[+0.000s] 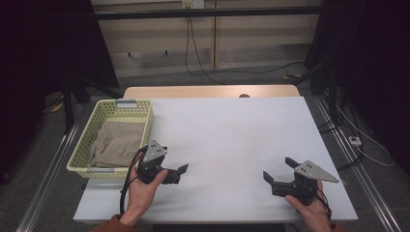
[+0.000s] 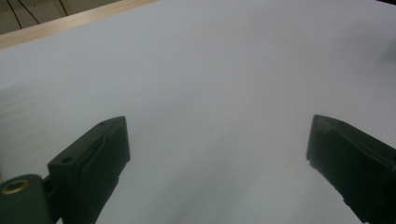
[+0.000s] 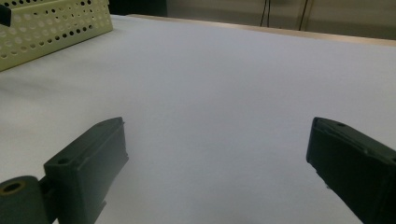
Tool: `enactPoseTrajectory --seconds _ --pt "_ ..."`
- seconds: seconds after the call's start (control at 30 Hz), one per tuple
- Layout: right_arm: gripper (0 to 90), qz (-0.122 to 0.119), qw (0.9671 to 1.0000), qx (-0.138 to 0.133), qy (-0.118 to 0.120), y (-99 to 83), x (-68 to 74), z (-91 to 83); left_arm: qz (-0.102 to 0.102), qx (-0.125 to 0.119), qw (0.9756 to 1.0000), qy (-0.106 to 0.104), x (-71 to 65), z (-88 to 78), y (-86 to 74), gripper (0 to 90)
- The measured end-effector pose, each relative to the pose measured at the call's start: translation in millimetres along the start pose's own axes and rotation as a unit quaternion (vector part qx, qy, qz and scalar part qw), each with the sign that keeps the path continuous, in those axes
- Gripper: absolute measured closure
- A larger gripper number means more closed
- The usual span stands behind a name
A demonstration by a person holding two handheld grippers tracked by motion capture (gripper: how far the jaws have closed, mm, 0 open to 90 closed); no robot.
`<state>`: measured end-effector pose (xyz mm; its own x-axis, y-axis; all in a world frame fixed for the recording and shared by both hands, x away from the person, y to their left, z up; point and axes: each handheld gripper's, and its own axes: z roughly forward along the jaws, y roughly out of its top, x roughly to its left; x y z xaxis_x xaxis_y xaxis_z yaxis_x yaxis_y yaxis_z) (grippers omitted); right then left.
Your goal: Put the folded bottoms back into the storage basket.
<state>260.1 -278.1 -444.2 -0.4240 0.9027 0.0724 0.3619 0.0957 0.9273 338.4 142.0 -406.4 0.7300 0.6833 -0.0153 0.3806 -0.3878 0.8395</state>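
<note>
Table [image 1: 232, 145] at centre, sheet-covered, bare far edge behind. Basket [image 1: 140, 121] on the table's left edge, reaching past it. Folded cloth [image 1: 113, 142] inside the basket. Left gripper [image 1: 180, 170] just right of the basket's near corner, over the table, jaws wide apart above bare surface. Right gripper [image 1: 278, 169] near the table's right front, well apart from the left, jaws likewise spread. Cables [image 1: 193, 53] on the floor behind the table.

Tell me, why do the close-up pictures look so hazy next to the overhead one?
High view: even light, dark corners, sharp table. Left gripper view: jaws of the left gripper soft, a faint shadow between them. Right gripper view: basket slightly blurred, right gripper jaws dim.
</note>
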Motion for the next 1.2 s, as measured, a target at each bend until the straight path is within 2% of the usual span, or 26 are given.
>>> enactPoseTrajectory --seconds 0.27,0.43,0.63,0.9,0.97,1.0,1.13,1.2 --pt "4.6 -0.001 1.0000 0.000 -0.001 0.0 0.2 -0.3 -0.017 -0.005 0.9999 -0.001 -0.2 -2.2 -13.2 6.1" --pt "4.6 0.001 1.0000 -0.001 -0.001 0.1 0.5 -0.3 -0.018 -0.001 0.9998 0.001 -0.2 -2.1 -20.6 6.2" --pt "4.6 0.002 1.0000 -0.002 -0.001 0.1 0.0 -0.8 -0.030 -0.011 0.9995 0.001 -1.8 -3.9 -26.0 6.2" --pt "4.6 0.003 1.0000 -0.002 -0.002 -0.1 -0.7 -2.2 -0.021 -0.011 0.9997 -0.003 -10.4 -4.4 -33.6 6.2" --pt "4.6 0.003 1.0000 -0.002 -0.001 0.0 -0.5 -2.3 -0.002 -0.009 0.9999 0.006 -12.6 -3.8 -33.4 6.2" --pt "4.6 0.002 1.0000 -0.001 0.000 0.1 -0.4 -2.2 0.001 -0.013 0.9999 0.007 -12.9 -2.8 -33.5 6.2" --pt "4.5 0.002 1.0000 -0.002 0.000 0.0 -0.9 -1.6 -0.007 -0.014 0.9998 0.009 -10.5 -1.1 -35.4 6.2" --pt "4.5 0.005 1.0000 -0.001 -0.001 -0.1 -1.8 -0.8 -0.018 -0.013 0.9997 0.010 -9.6 -0.7 -35.6 6.2"
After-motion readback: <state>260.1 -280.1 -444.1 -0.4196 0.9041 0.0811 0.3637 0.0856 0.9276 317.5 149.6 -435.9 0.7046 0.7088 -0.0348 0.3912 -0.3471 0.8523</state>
